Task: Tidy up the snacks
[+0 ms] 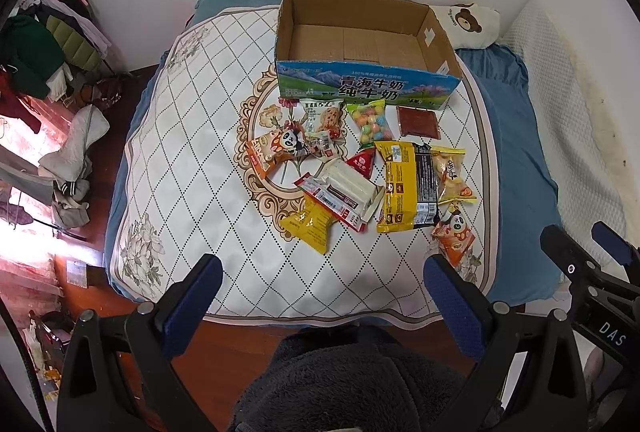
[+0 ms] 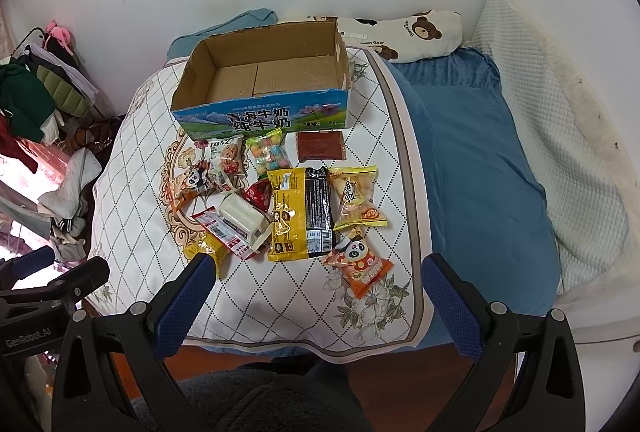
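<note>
Cardboard box (image 1: 362,44): we see it open at the quilt's (image 1: 180,168) far edge.
Snacks (image 1: 404,186): scattered mid-quilt.
Left gripper (image 1: 322,288): spread wide, holding nothing.
Right gripper (image 2: 314,286): likewise.

I can't see most of the yellow packet (image 2: 208,252): left finger (image 2: 188,296) and red-white wrapper (image 2: 224,232) cover it; label print unreadable.

a bed (image 1: 516,136) is carrying a quilted white mat (image 1: 192,160); on it are lying a cardboard box (image 1: 360,88) and scattered snack packets (image 1: 404,188), with a bear pillow (image 2: 420,32) behind.
</note>
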Motion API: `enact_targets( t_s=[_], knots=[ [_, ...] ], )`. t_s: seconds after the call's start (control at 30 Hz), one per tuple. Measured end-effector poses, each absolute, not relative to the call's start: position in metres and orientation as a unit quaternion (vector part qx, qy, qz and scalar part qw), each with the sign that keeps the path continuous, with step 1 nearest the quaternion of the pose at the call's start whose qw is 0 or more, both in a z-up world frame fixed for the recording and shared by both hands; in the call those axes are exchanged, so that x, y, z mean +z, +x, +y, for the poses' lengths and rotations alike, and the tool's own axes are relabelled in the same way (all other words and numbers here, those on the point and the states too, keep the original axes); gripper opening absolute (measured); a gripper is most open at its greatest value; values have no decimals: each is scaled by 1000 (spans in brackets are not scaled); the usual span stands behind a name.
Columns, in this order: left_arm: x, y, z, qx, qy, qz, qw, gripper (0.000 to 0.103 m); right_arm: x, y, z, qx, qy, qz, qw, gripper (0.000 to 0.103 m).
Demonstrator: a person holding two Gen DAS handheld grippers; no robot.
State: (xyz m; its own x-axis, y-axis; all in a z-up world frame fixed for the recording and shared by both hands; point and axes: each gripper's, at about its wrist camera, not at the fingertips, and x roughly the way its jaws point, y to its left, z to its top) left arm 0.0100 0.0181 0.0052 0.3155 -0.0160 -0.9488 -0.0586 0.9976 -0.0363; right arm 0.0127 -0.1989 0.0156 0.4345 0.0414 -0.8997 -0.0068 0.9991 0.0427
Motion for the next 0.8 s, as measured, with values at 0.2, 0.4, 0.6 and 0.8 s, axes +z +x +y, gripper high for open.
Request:
enact_targets(
  t_s=[0.2,0.4,0.6,0.8],
  knots=[
    [7,10,18,11,-34,586,809,103,17,14,-198,12,17,531,847,103],
    [7,12,18,9,-33,587,809,103,18,15,-199,12,16,532,847,103],
    [5,13,17,8,-34,585,810,103,16,16,-198,17,14,532,847,103],
    [0,21,24,21,-41,578,815,103,7,23,-202,17,30,534,845,103]
  ],
)
